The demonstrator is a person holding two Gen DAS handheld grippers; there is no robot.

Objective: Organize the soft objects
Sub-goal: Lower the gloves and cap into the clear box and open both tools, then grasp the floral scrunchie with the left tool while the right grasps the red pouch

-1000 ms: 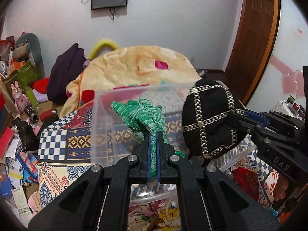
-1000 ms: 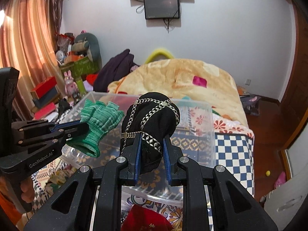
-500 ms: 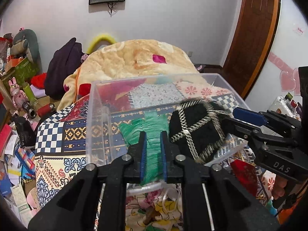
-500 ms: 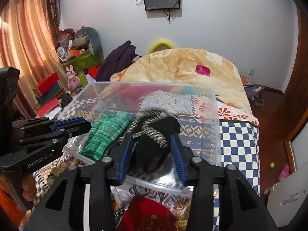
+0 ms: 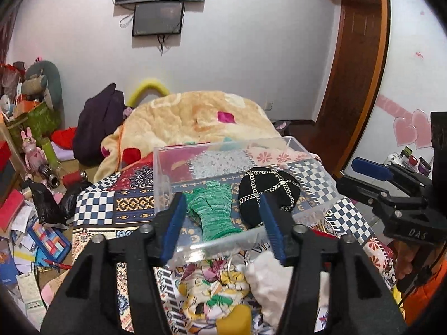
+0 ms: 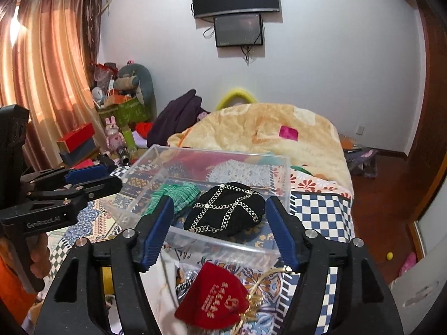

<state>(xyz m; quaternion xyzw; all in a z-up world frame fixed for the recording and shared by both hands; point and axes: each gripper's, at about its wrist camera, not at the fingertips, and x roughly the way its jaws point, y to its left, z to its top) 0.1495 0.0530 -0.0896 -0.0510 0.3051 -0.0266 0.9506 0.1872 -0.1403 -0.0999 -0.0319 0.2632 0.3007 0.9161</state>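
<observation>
A: Left wrist view?
B: Left gripper [image 5: 223, 224] spread wide, holding nothing. Green glove [image 5: 213, 213] and black cap [image 5: 268, 195] lie side by side inside the clear bin [image 5: 223, 241].
A: Right wrist view?
B: Right gripper [image 6: 219, 233] also spread, nothing in it. Cap [image 6: 225, 209] in bin [image 6: 223, 247], glove [image 6: 174, 195] left of it. Red pouch [image 6: 213, 303] lies outside, in front.

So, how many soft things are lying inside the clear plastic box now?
2. The green glove lies on the left side of the clear box, and the black cap with chains lies beside it on the right. Nothing else shows inside.
</observation>
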